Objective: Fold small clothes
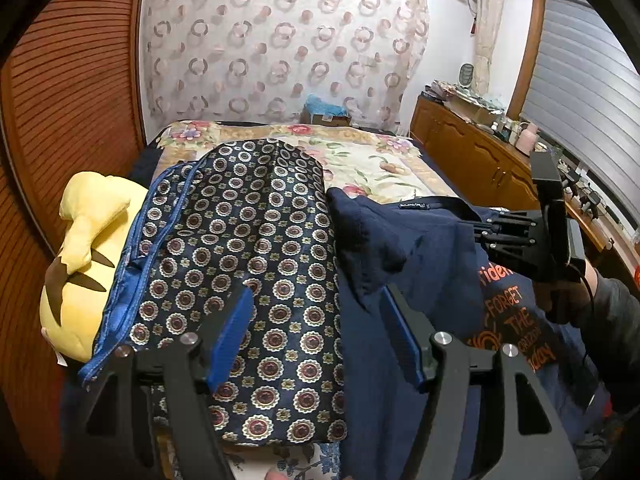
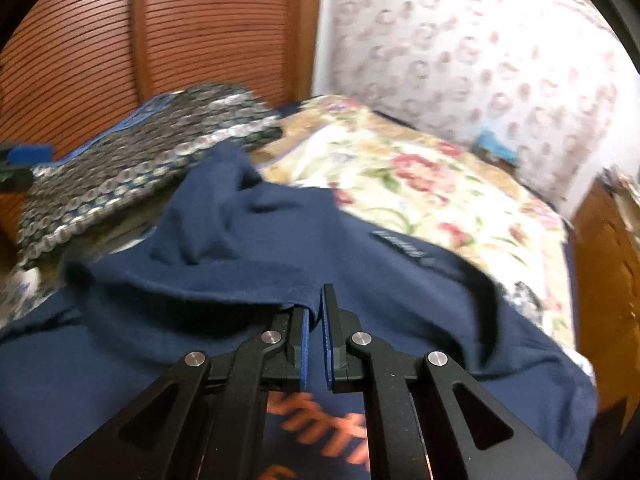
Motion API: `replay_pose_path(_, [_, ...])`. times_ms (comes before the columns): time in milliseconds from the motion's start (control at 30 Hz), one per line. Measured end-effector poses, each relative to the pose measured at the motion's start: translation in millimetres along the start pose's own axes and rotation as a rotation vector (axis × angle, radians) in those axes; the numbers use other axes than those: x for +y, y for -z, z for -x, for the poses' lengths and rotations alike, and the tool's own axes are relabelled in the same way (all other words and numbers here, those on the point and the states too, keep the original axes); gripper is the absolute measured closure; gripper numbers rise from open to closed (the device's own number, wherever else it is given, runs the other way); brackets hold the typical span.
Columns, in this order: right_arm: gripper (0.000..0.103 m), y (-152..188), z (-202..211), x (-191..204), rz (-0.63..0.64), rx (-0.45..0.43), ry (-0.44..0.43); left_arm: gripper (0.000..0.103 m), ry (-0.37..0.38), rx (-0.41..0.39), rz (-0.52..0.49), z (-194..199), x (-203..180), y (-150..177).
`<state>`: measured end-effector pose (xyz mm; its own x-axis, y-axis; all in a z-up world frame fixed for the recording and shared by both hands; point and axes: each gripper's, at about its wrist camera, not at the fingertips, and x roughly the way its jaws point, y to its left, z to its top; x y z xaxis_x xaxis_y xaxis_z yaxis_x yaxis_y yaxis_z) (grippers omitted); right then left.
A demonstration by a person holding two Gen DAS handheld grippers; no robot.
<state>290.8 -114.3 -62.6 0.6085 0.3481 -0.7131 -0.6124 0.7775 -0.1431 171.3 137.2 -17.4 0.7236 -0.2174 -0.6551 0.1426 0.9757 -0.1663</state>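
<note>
My right gripper (image 2: 315, 320) pinches a fold of the navy T-shirt (image 1: 432, 264) lying on the floral bedspread (image 1: 380, 160) — orange print reads "FORGET THE". My left gripper (image 1: 320, 328) hangs open above its sleeve, beside the medallion-patterned quilt (image 1: 248, 240).

Both sets of tongs are matte black linkages with triangular cut-outs, silver round pivot pins and flat blue pads. The left tongs (image 1: 318, 336) fill the lower frame; the right tongs (image 2: 316, 344) likewise. At right, a dark grey sleeve (image 1: 616, 320) and a thin black cable (image 1: 588, 280) show.
</note>
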Motion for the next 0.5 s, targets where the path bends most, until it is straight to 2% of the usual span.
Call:
replay_pose_path(33, [0.099, 2, -1, -1, 0.008, 0.01, 0.034, 0.038, 0.001, -0.001, -0.003, 0, 0, -1])
replay_pose_path(67, [0.094, 4, -3, -2, 0.01, 0.025, 0.059, 0.038, 0.0, 0.0, -0.005, 0, -2, 0])
replay_pose_path(167, [0.058, 11, -1, -8, 0.009, 0.046, 0.12, 0.038, 0.0, -0.001, -0.012, 1, -5, 0])
replay_pose_path(300, [0.057, 21, 10, -13, -0.049, 0.044, 0.079, 0.038, -0.006, -0.001, -0.014, 1, -7, 0])
replay_pose_path(500, [0.057, 25, 19, 12, -0.097, 0.044, -0.073, 0.038, -0.014, -0.001, -0.021, 2, -11, -1])
